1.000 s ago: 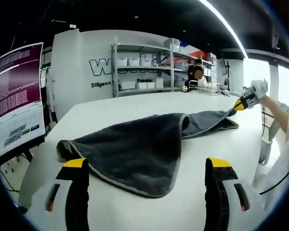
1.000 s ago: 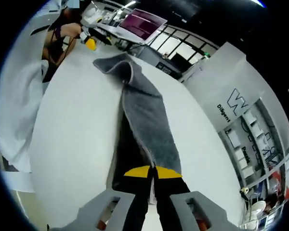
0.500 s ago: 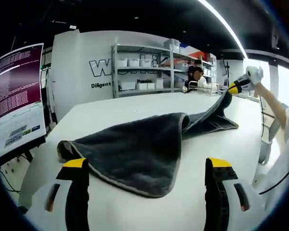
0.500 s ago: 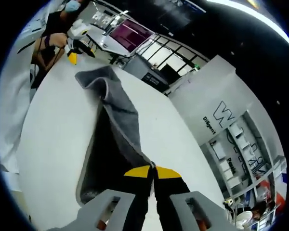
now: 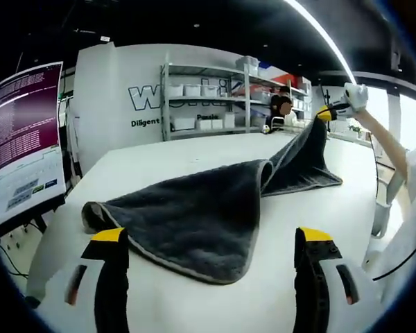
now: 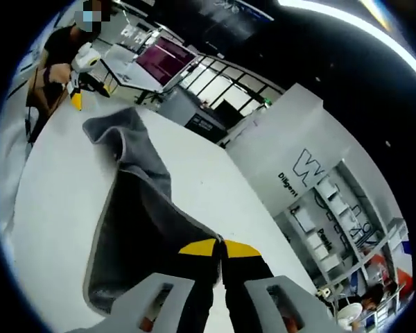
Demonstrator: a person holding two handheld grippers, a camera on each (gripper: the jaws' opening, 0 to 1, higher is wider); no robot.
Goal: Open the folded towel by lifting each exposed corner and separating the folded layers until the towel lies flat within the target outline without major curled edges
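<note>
A dark grey towel (image 5: 201, 211) lies folded on the white table (image 5: 159, 163). Its far corner is lifted off the table by my right gripper (image 5: 324, 113), which is shut on that corner at the upper right of the left gripper view. In the right gripper view the towel (image 6: 135, 222) hangs from my right gripper (image 6: 220, 248) down to the table (image 6: 48, 208), its upper layer peeled up. My left gripper (image 5: 211, 239) is open, its yellow-tipped jaws standing wide apart just in front of the towel's near edge, touching nothing. The left gripper (image 6: 76, 97) also appears far off beyond the towel.
A monitor (image 5: 21, 146) stands at the table's left edge. Shelving with white bins (image 5: 208, 97) lines the far wall, with a person seated there. The person holding the grippers (image 6: 62, 48) stands at the table's far end in the right gripper view.
My right gripper has risen with the towel corner and carried it leftward in the left gripper view, peeling the top layer up from the table. The left gripper has stayed still and open.
</note>
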